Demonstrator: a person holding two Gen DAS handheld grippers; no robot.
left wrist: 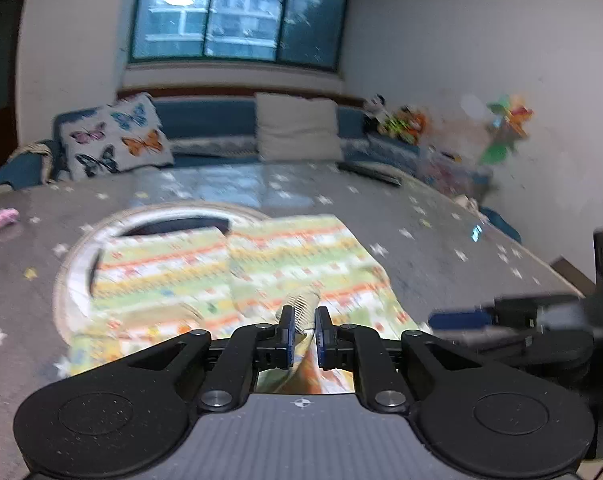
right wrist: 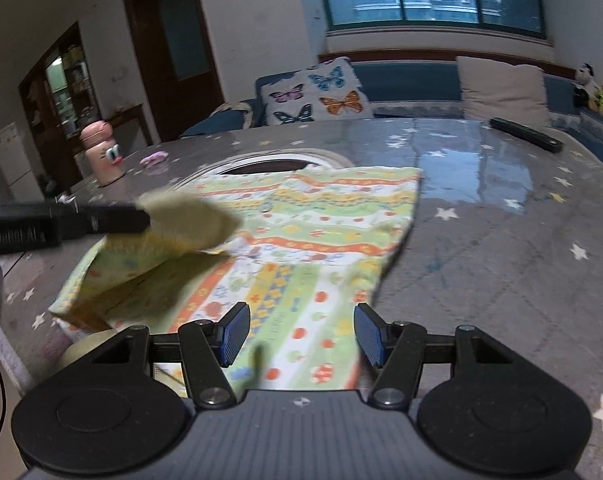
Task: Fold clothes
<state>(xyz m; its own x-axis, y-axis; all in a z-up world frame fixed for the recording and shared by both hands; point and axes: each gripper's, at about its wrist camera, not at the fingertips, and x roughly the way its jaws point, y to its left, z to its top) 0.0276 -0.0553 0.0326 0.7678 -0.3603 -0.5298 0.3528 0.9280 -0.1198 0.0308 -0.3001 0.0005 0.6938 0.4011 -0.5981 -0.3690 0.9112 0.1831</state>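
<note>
Left gripper [left wrist: 304, 322] pinches the patterned garment's [right wrist: 321, 240] cuff; right gripper [right wrist: 301, 334] hangs spread wide above it on the worktop [right wrist: 501, 240].

The near edge of the patterned garment [left wrist: 237, 272] is being hidden beneath the left gripper [left wrist: 301, 326] body in the left wrist view, and beneath the right gripper [right wrist: 301, 334] body in the right wrist view. Its lifted flap [right wrist: 189, 224] is being smeared by motion blur, so its edge cannot be made out. The round inlay [left wrist: 77, 264] in the table is being largely covered by the cloth. The toys [left wrist: 505, 128] by the wall are being blurred beyond telling. The dark bar [right wrist: 61, 222] is being cut off at the left edge.
</note>
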